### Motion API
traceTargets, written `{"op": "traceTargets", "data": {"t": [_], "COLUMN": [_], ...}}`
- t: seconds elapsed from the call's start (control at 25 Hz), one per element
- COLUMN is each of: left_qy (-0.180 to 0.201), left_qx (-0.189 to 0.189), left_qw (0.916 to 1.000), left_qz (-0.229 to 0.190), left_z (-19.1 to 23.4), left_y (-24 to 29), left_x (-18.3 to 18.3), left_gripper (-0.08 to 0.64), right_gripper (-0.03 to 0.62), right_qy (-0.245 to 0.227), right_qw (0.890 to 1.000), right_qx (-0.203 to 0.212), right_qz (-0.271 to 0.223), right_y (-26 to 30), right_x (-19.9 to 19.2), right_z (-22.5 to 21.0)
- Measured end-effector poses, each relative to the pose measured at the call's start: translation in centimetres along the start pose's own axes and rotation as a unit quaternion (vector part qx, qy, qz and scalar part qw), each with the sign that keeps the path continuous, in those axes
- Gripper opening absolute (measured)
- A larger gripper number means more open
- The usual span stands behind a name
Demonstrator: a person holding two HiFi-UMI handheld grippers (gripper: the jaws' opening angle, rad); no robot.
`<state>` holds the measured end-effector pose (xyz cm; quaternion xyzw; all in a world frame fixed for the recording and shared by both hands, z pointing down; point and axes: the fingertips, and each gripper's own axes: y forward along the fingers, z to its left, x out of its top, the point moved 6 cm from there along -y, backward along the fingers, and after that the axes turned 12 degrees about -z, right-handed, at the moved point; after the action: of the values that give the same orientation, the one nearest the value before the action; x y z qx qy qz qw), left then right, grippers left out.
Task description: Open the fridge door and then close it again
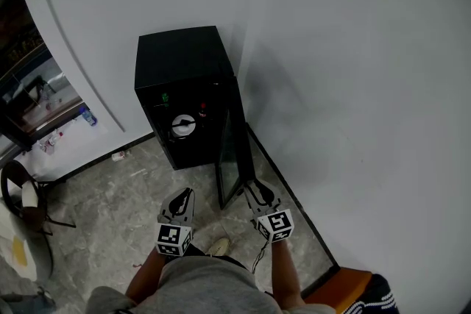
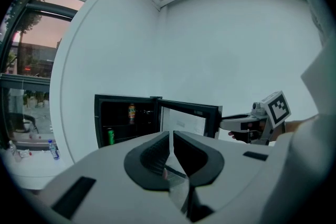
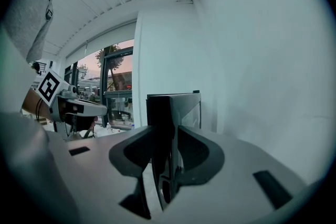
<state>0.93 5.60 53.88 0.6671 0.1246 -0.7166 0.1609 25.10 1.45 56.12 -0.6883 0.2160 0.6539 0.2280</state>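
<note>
A small black fridge (image 1: 176, 59) stands on the floor against the white wall, and its glass door (image 1: 234, 151) is swung open toward me on the right. Cans (image 2: 111, 136) sit on its dark shelves. My right gripper (image 1: 254, 191) is at the door's free edge. In the right gripper view that edge (image 3: 160, 113) fills the gap between the jaws, so my right gripper (image 3: 165, 134) is shut on it. Left of the door, my left gripper (image 1: 180, 198) hovers above the floor in front of the fridge. Its jaws (image 2: 171, 136) are shut with nothing between them.
The white wall (image 1: 353, 84) runs close along the right of the door. A chair (image 1: 22, 209) stands at the left, and bottles (image 1: 88, 116) lie on the floor by the window. An orange seat (image 1: 346, 283) is at the bottom right. The floor (image 1: 110, 209) is grey marble.
</note>
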Motion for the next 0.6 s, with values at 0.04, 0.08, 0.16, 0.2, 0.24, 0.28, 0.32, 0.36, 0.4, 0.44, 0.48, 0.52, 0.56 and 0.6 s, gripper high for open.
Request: {"op": "traceTargets", "data": {"t": [0.04,0.08,0.16,0.2,0.24,0.28,0.32,0.36,0.4,0.44,0.48,0.52,0.56,0.6], "left_qy": [0.001,0.001,0.001,0.001,0.002,0.002,0.002,0.002,0.002,0.003,0.003,0.002,0.002,0.002], "left_qx": [0.001,0.003,0.004,0.005,0.006,0.007,0.009,0.011,0.013,0.015,0.017,0.019,0.022,0.024], "left_qw": [1.0000,1.0000,1.0000,1.0000,1.0000,1.0000,1.0000,0.9999,0.9999,0.9999,0.9998,0.9998,0.9998,0.9997], "left_qz": [0.000,0.001,0.002,0.002,0.002,0.001,0.001,0.000,-0.001,-0.001,-0.001,0.000,0.000,0.001], "left_z": [0.2,0.3,0.6,0.8,0.9,1.0,1.2,1.3,1.4,1.6,1.7,1.8,2.0,2.2], "left_y": [-0.1,-0.1,-0.2,-0.3,-0.3,-0.3,-0.4,-0.4,-0.4,-0.5,-0.6,-0.7,-0.9,-1.0], "left_x": [0.0,-0.1,-0.2,-0.2,-0.2,-0.1,-0.1,0.0,0.0,0.0,0.0,0.0,0.0,-0.1], "left_gripper": [0.026,0.026,0.026,0.026,0.026,0.026,0.026,0.026,0.026,0.026,0.026,0.026,0.026,0.026], "right_gripper": [0.138,0.140,0.140,0.140,0.140,0.140,0.140,0.140,0.140,0.140,0.140,0.140,0.140,0.140], "right_qy": [0.002,0.004,0.010,0.011,0.011,0.009,0.006,0.004,0.003,0.003,0.004,0.005,0.006,0.006], "right_qw": [1.000,1.000,1.000,1.000,1.000,1.000,1.000,1.000,1.000,0.999,0.999,0.999,0.999,0.999], "right_qx": [0.003,0.006,0.012,0.015,0.018,0.022,0.025,0.028,0.031,0.033,0.036,0.039,0.042,0.045], "right_qz": [-0.001,-0.002,-0.003,-0.002,-0.002,0.000,0.001,0.003,0.004,0.005,0.005,0.005,0.006,0.006], "right_y": [0.2,0.4,0.7,0.9,1.1,1.2,1.4,1.6,1.7,1.8,1.9,2.1,2.3,2.5], "right_x": [0.0,-0.1,-0.1,-0.1,-0.1,-0.1,0.0,0.0,0.0,0.0,0.0,0.0,0.0,-0.1], "right_z": [0.2,0.5,0.9,1.1,1.3,1.5,1.7,1.9,2.0,2.2,2.4,2.7,2.9,3.2]}}
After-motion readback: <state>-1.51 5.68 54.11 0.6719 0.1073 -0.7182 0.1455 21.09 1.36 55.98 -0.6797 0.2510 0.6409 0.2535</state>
